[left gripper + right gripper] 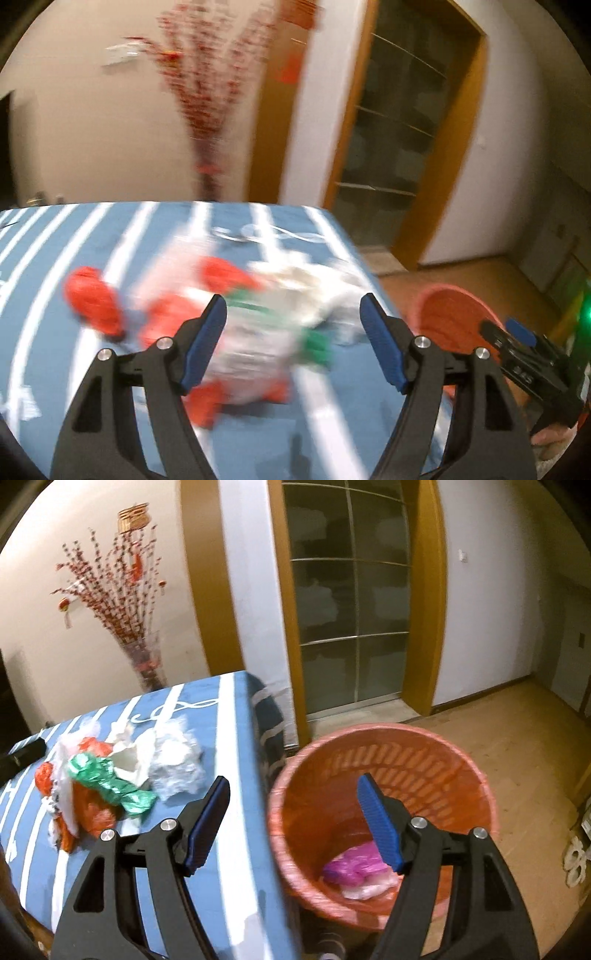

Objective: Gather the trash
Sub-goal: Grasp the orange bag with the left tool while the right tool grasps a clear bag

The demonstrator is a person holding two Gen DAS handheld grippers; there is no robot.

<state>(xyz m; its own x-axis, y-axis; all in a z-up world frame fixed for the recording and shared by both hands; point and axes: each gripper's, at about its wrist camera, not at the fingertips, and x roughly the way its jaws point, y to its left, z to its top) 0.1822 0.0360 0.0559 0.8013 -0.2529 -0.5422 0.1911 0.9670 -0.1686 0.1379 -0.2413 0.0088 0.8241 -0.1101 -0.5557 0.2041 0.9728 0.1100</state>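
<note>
Right claw (293,821) open, no legible text

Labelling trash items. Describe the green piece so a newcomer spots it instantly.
On the blue-and-white striped tablecloth, left of the orange basket, lies a trash pile. The green crumpled wrapper lies at its front, between orange bags and white paper; it is the only green thing there.

Home living area. Wood-framed glass sliding door (351,602), tall vase of red blossom branches (110,590) against the wall, wood floor (517,731). Blue striped tablecloth (229,738) on table, red plastic wastebasket (388,746) beside its edge.
</note>
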